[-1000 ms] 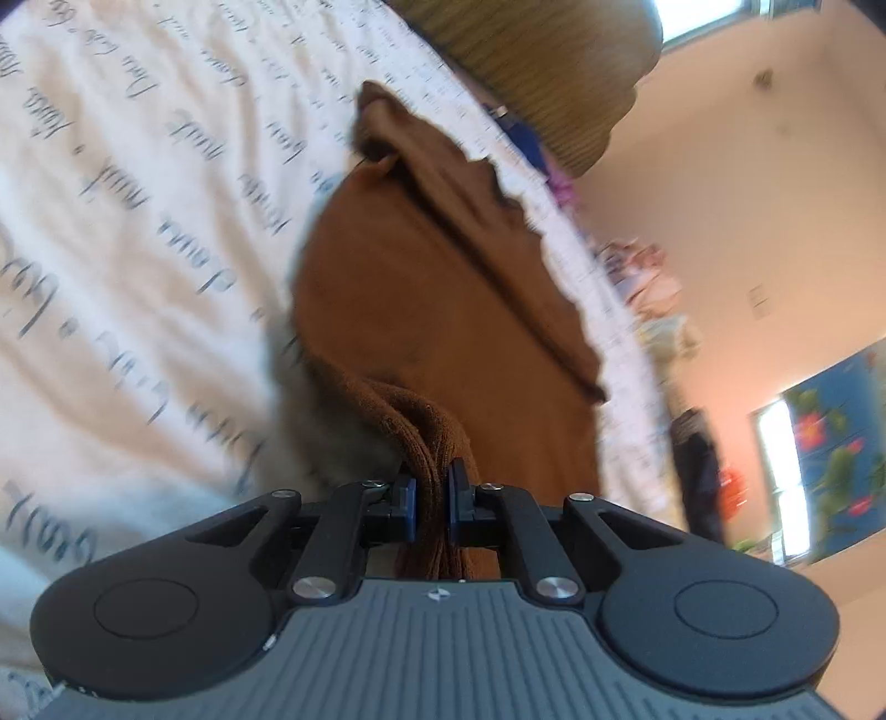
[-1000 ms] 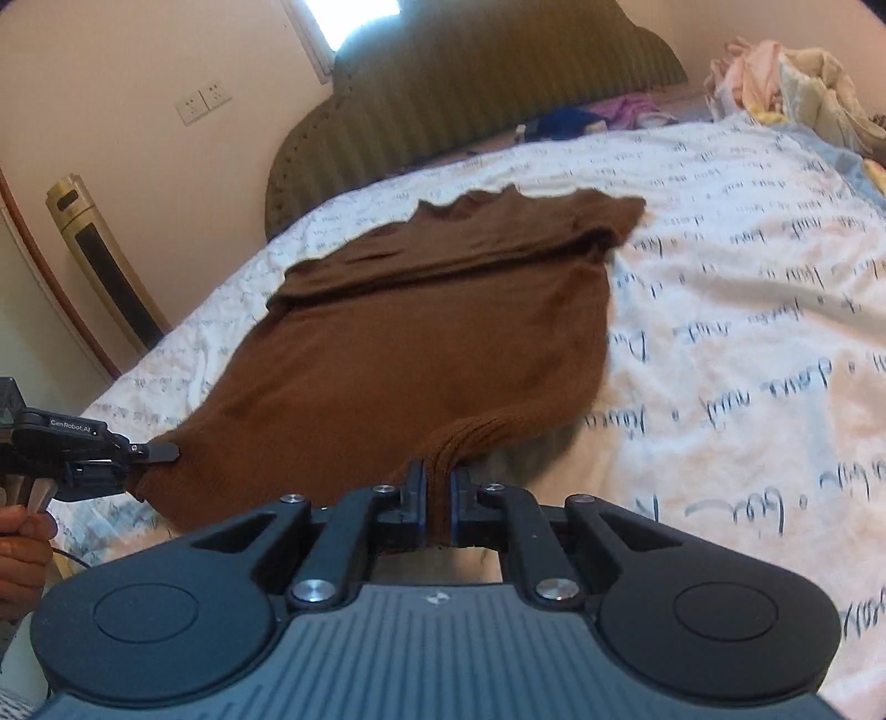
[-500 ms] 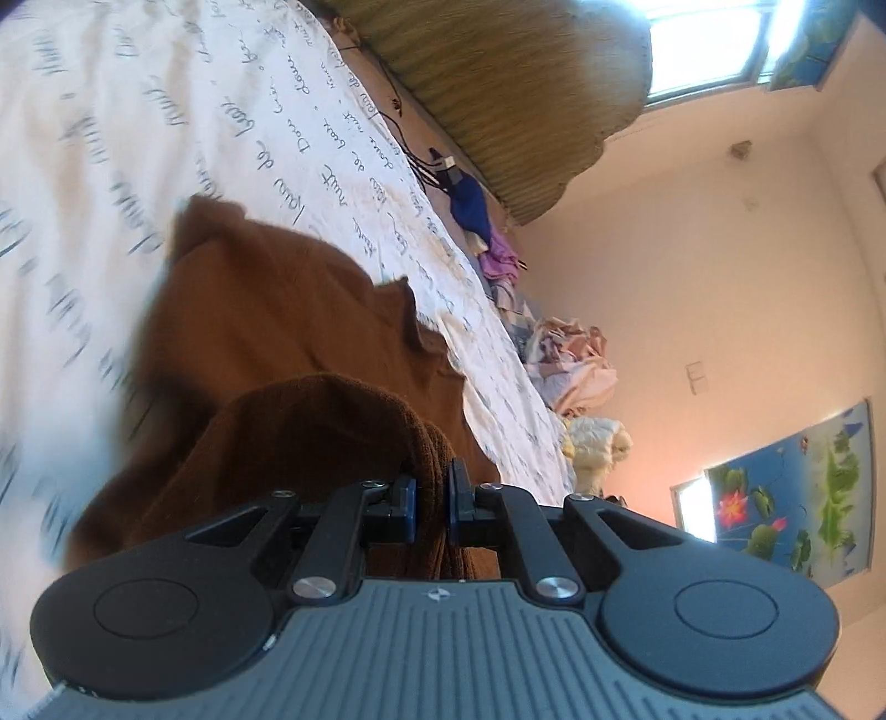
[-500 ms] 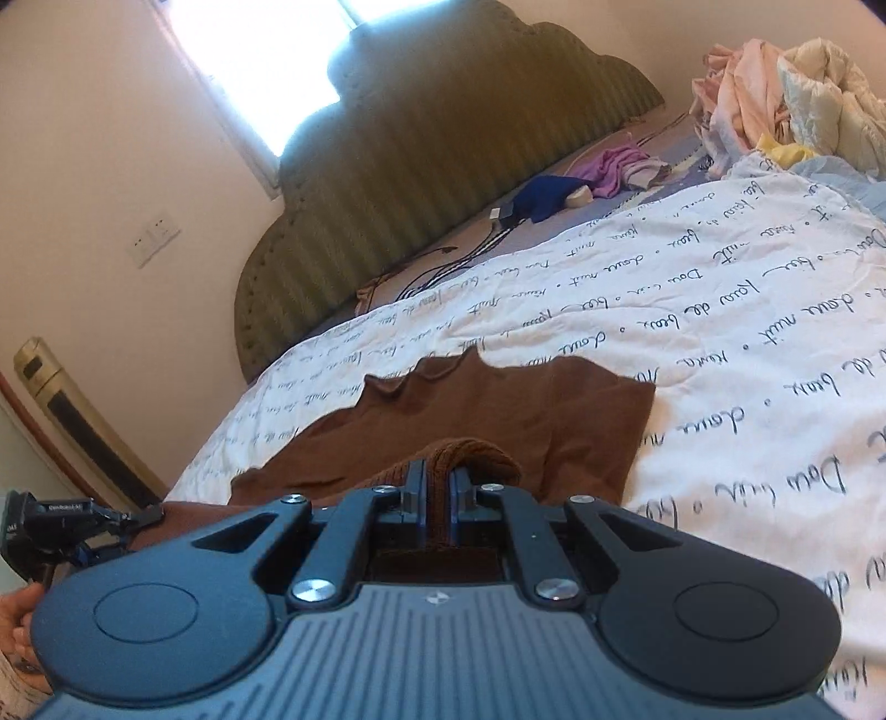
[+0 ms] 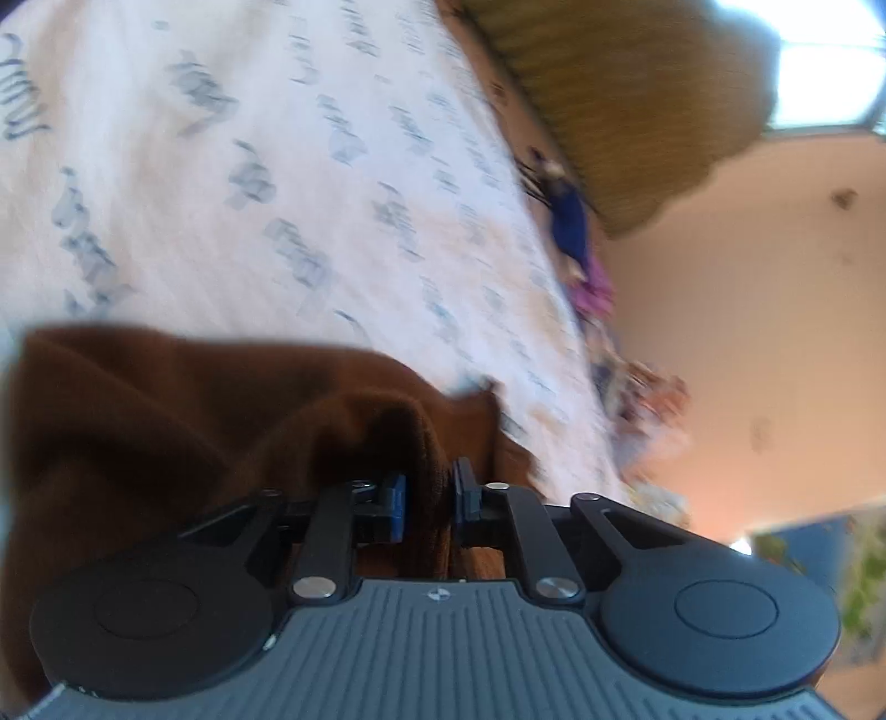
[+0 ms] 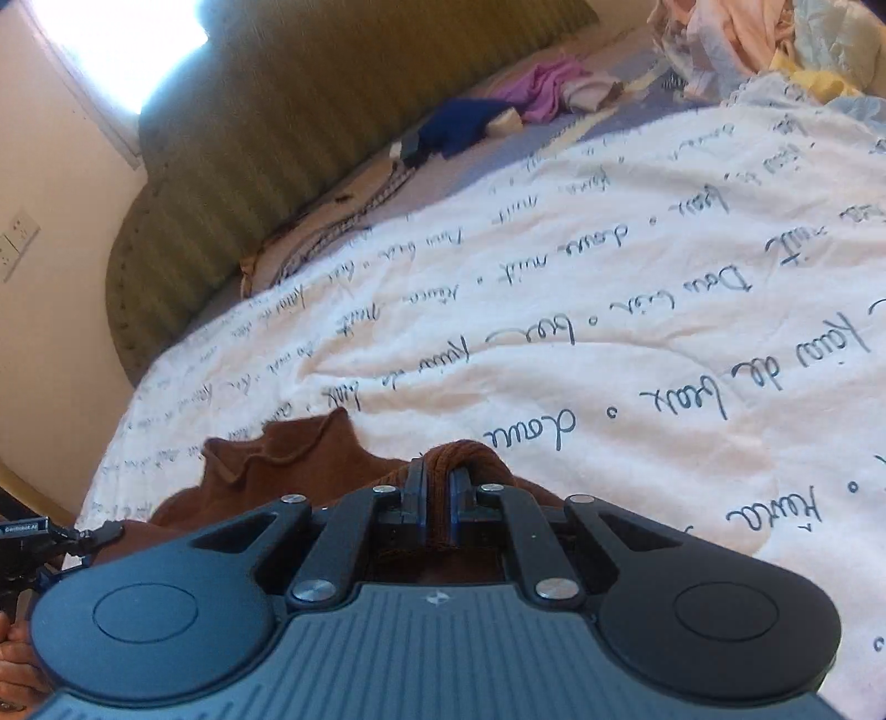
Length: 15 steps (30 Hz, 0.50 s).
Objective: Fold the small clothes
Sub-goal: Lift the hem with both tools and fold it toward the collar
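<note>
A brown knit sweater (image 5: 166,421) lies on a white bedspread (image 5: 277,166) with script lettering. My left gripper (image 5: 427,493) is shut on the sweater's ribbed hem, with the cloth bunched between the jaws. My right gripper (image 6: 436,498) is shut on another part of the same hem (image 6: 454,454). In the right wrist view the sweater's collar (image 6: 288,448) shows just beyond the gripper, and the left gripper (image 6: 61,540) shows at the far left edge. Most of the sweater is hidden under the grippers. The left wrist view is blurred.
A green padded headboard (image 6: 310,138) stands at the far end of the bed. Blue and purple clothes (image 6: 498,111) lie beside it. A pile of pale clothes (image 6: 775,39) sits at the far right. The bedspread (image 6: 609,277) stretches ahead of both grippers.
Both grippers have carried the hem forward over the sweater toward the collar. Much less of the sweater now shows ahead of them. Both stay shut on the cloth.
</note>
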Available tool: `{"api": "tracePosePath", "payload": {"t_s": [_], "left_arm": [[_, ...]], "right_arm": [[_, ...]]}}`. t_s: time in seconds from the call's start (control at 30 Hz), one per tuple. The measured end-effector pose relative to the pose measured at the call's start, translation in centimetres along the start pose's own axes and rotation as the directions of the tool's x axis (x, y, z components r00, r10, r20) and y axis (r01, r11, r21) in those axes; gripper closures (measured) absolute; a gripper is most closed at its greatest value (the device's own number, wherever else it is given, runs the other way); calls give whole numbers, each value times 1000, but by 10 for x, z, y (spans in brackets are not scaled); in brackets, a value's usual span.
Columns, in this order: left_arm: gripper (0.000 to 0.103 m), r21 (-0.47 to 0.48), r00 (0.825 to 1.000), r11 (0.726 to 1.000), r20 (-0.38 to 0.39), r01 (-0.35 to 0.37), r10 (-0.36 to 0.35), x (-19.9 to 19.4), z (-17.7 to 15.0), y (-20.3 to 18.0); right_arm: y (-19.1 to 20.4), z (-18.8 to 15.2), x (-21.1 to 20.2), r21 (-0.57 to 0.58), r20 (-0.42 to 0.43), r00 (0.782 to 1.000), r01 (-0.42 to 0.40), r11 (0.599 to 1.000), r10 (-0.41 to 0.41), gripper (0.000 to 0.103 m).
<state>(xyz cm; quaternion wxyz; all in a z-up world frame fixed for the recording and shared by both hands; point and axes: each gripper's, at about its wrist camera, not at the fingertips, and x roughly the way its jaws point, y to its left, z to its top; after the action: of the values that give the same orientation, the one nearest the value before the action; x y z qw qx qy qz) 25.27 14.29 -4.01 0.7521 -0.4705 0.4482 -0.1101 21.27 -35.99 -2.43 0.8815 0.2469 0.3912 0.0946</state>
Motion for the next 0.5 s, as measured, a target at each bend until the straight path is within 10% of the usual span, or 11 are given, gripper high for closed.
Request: {"api": "tracePosePath", "payload": {"t_s": [0.13,0.17,0.23,0.5], "left_arm": [[46,-59,999,998,35,31,-29,-9,19,13],[20,-16,996,999,84,28,-26,-24,21,7],[3,136,984,990,177,-28,4,-55,12,-16],[6,447,998,893,-8,-49,58,-47,-83,-55]], "right_arm": [[-14,11,12,76,15,999,43,996,-44,93],[-15,11,5,76,36,999,33,997,-36,93],[-6,11,-16,3,69,997,36,999,-36,93],[44,-36,-60,-217,50,993,-89,972,102,93]]}}
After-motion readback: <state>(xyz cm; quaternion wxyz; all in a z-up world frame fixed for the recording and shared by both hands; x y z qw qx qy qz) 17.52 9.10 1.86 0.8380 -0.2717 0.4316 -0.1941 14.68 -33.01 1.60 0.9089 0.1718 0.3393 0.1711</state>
